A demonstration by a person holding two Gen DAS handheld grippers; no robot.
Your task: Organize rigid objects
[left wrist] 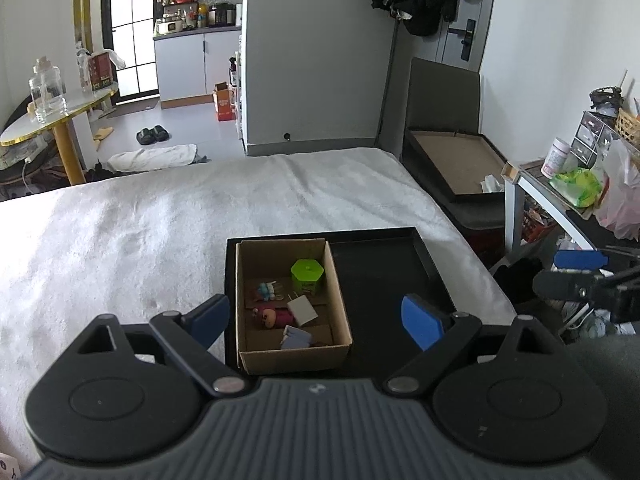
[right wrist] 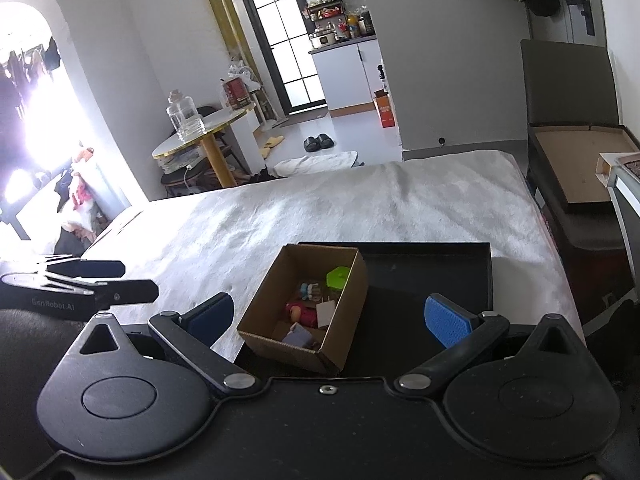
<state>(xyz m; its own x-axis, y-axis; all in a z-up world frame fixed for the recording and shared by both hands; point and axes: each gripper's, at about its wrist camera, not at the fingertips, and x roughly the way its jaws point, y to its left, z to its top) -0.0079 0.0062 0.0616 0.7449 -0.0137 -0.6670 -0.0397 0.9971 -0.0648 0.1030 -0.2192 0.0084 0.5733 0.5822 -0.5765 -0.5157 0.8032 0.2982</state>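
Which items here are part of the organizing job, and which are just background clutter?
Job:
- cardboard box
- black tray
- green container
- white block
- red doll
- left claw and right claw, both open

Lying about:
- glass jar
- slippers
- round table
- white blanket

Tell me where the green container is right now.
The green container sits inside the cardboard box, in its far right corner, just beyond the white block. The box stands on the left part of the black tray.

Open cardboard box [left wrist: 290, 354] on black tray [left wrist: 384, 268] holds green hexagonal container [left wrist: 307, 276], small toys [left wrist: 276, 316].
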